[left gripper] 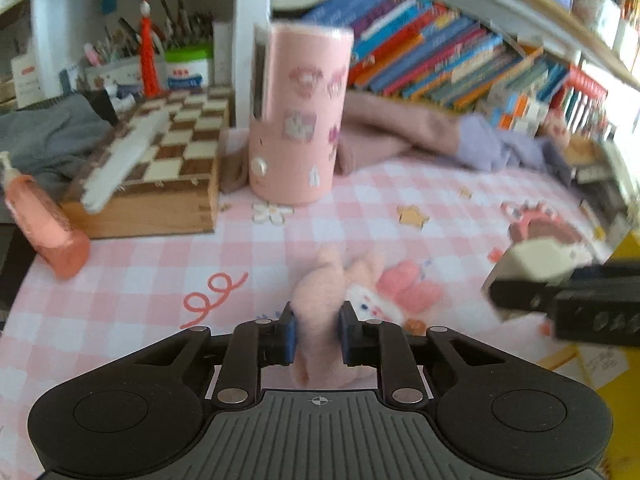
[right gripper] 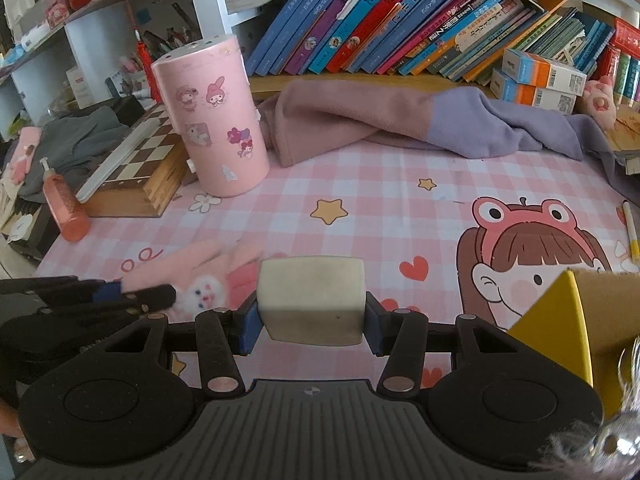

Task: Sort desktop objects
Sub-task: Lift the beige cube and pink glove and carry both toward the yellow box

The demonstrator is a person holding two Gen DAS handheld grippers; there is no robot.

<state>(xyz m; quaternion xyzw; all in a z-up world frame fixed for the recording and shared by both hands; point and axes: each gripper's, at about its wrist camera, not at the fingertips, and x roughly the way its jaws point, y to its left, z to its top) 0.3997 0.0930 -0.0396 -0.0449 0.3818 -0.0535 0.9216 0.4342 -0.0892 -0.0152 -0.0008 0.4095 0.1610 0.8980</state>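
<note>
My left gripper (left gripper: pixel 318 334) is shut on a pink plush toy (left gripper: pixel 320 296), held just above the pink checked mat (left gripper: pixel 160 264). The plush shows blurred in the right wrist view (right gripper: pixel 208 268), with the left gripper (right gripper: pixel 120 294) at the left. My right gripper (right gripper: pixel 312 320) is shut on a large off-white eraser block (right gripper: pixel 312 300). In the left wrist view the eraser (left gripper: pixel 536 254) and the right gripper (left gripper: pixel 560 300) appear at the right edge. A yellow cardboard box (right gripper: pixel 560 316) stands at the right.
A tall pink stickered cylinder (right gripper: pixel 216 120) stands at the back left beside a wooden chess box (right gripper: pixel 136 172) and a tilted pink pump bottle (right gripper: pixel 64 208). A pink and purple cloth (right gripper: pixel 380 120) lies before a row of books (right gripper: pixel 400 20). A pen (right gripper: pixel 630 228) lies far right.
</note>
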